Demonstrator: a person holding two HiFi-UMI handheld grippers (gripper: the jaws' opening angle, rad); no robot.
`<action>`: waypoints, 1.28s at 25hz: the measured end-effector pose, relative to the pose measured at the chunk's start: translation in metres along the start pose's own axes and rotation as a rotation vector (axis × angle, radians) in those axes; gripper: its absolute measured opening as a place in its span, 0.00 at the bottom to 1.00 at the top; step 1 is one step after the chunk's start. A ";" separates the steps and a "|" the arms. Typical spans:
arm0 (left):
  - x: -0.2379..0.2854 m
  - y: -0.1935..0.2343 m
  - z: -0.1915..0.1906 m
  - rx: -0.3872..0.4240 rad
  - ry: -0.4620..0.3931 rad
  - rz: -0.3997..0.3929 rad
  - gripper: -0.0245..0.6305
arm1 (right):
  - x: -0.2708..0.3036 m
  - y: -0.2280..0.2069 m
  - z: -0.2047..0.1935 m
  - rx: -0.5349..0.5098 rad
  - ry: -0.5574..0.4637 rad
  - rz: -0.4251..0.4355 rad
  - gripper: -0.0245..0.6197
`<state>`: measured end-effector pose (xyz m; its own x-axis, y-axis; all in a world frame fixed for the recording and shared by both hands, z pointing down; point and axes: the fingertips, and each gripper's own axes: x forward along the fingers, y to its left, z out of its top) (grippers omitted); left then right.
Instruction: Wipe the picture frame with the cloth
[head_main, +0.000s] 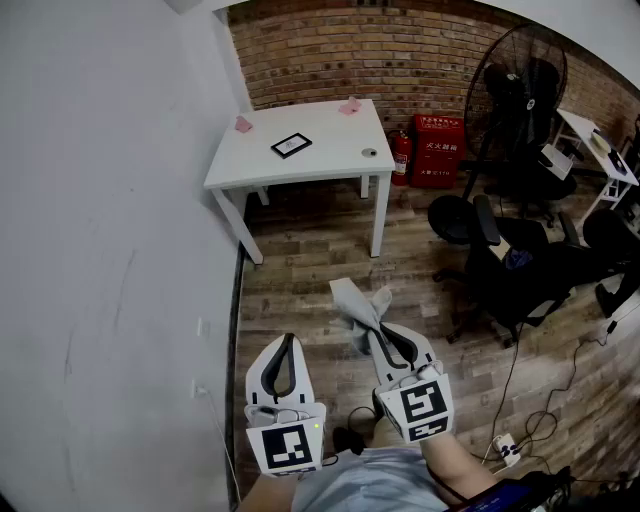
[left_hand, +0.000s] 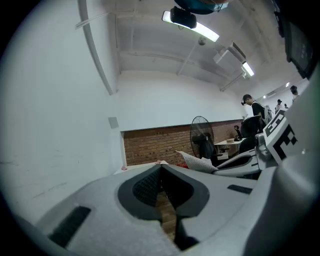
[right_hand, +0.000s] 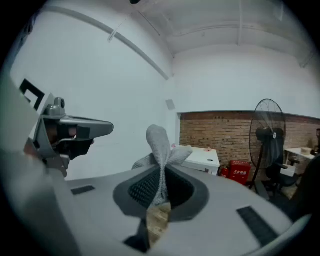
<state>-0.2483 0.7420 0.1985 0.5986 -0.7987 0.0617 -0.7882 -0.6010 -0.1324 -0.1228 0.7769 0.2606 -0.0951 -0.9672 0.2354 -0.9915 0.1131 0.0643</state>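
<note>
A black picture frame (head_main: 291, 145) lies flat on the white table (head_main: 320, 160) far ahead by the brick wall. A grey cloth (head_main: 358, 308) sticks out of my right gripper (head_main: 377, 332), whose jaws are shut on it; in the right gripper view the cloth (right_hand: 161, 146) rises from between the closed pads. My left gripper (head_main: 288, 342) is held beside it, low in the head view, its jaws shut with nothing between them. In the left gripper view the closed tips (left_hand: 161, 169) meet, with the cloth (left_hand: 197, 162) seen to the right. Both grippers are well short of the table.
Small pink items (head_main: 244, 124) and a round lid (head_main: 369, 153) also lie on the table. A white wall (head_main: 110, 250) runs along the left. A fire extinguisher (head_main: 402, 155), red box (head_main: 438, 150), standing fan (head_main: 515, 85) and office chairs (head_main: 510, 265) crowd the right. Cables (head_main: 540, 420) lie on the wood floor.
</note>
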 end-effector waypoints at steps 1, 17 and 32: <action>0.004 -0.001 -0.001 -0.001 0.000 0.000 0.05 | 0.002 -0.003 -0.002 0.000 0.002 -0.003 0.09; 0.116 -0.053 -0.021 0.038 0.099 -0.001 0.05 | 0.058 -0.102 -0.017 0.040 0.016 0.049 0.09; 0.190 -0.044 -0.002 0.050 0.080 0.096 0.05 | 0.130 -0.160 0.007 0.033 0.015 0.144 0.10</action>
<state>-0.1002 0.6162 0.2177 0.5057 -0.8536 0.1250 -0.8322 -0.5209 -0.1902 0.0230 0.6318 0.2742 -0.2355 -0.9380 0.2545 -0.9701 0.2427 -0.0031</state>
